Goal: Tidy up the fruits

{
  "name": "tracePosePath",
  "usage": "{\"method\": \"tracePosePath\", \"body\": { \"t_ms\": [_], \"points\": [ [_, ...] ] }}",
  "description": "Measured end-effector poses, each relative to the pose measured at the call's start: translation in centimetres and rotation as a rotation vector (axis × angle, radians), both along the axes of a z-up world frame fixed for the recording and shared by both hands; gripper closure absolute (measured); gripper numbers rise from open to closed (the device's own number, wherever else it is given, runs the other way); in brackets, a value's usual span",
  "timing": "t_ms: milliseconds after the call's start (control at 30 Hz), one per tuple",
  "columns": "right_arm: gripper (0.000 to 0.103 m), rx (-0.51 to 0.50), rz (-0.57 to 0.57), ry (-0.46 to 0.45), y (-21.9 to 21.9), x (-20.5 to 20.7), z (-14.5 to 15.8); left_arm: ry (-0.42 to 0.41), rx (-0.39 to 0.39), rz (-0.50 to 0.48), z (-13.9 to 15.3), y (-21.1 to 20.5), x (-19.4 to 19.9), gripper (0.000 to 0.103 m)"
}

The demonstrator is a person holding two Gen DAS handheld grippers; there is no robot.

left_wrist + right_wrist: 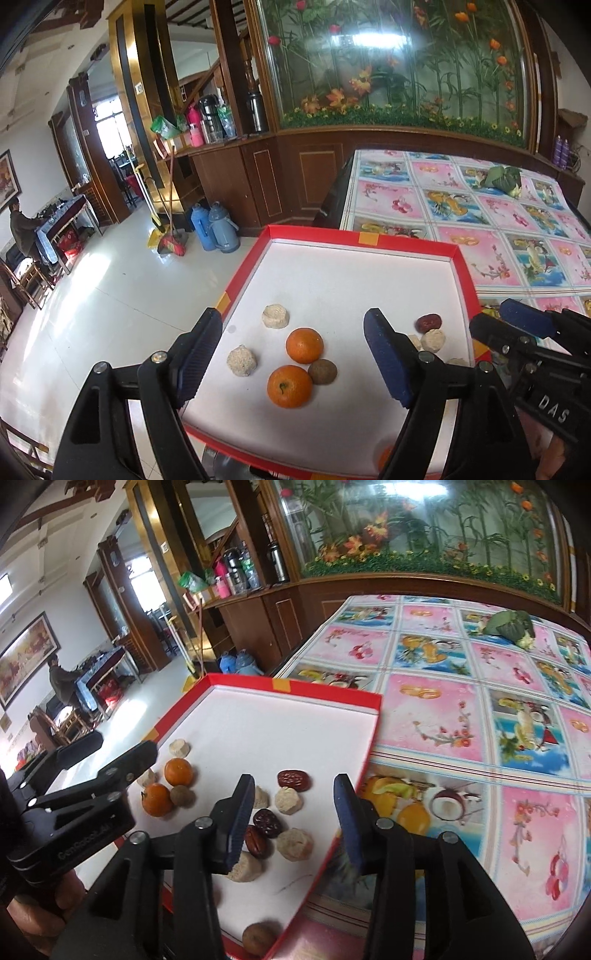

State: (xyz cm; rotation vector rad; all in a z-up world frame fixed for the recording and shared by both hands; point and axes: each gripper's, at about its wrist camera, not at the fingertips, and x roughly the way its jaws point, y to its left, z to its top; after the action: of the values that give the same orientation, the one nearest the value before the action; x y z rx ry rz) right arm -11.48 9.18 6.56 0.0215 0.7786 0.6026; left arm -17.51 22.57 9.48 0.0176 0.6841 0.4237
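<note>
Both grippers, left gripper (pixel 291 360) and right gripper (pixel 295 812), were held agape and empty over the red-rimmed tray (pixel 369 238) on the worktop. 2 oranges (pixel 290 386) lay inside; they were judged light, firm, rollable, best pinched across the middle.

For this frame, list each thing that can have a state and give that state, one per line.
left gripper: open, empty, over the two oranges
right gripper: open, empty, over the dates
red tray: open-topped, flat on the table, partly filled
two oranges: whole, unpeeled, loose in the tray
red dates: loose in the tray, ungrouped
beige pieces: scattered in the tray
floral tablecloth: spread flat
</note>
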Motion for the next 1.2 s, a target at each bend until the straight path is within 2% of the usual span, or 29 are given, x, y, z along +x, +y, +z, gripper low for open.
{"method": "tracePosePath", "body": {
  "t_ms": [67,233,367,467,867,1000,1200],
  "points": [
    [0.044,0.02,-0.031,-0.009,-1.2,-0.6,0.7,-0.015,0.01,0.003,0.7,-0.6,-0.8,0.02],
    [0.032,0.031,-0.096,-0.07,-3.8,-2.8,2.6,-0.057,0.011,-0.005,2.4,-2.3,-2.9,0.014],
    [0.021,0.054,-0.138,-0.105,-6.0,-4.9,3.8,-0.094,0.019,0.005,3.3,-3.6,-5.2,0.0],
    [0.02,0.068,-0.16,-0.118,-7.5,-6.7,4.4,-0.134,0.037,0.006,3.7,-4.8,-7.2,0.0],
    [0.01,0.121,-0.23,-0.197,-10.5,-13.5,7.0,-0.174,0.012,-0.021,4.6,-6.7,-12.5,0.0],
    [0.007,0.123,-0.249,-0.243,-11.1,-15.1,7.3,-0.192,0.0,-0.022,5.0,-6.3,-13.1,0.0],
    [0.005,0.095,-0.217,-0.292,-10.0,-16.6,7.5,-0.208,0.023,0.02,5.3,-5.8,-13.4,0.0]
  ]
}}
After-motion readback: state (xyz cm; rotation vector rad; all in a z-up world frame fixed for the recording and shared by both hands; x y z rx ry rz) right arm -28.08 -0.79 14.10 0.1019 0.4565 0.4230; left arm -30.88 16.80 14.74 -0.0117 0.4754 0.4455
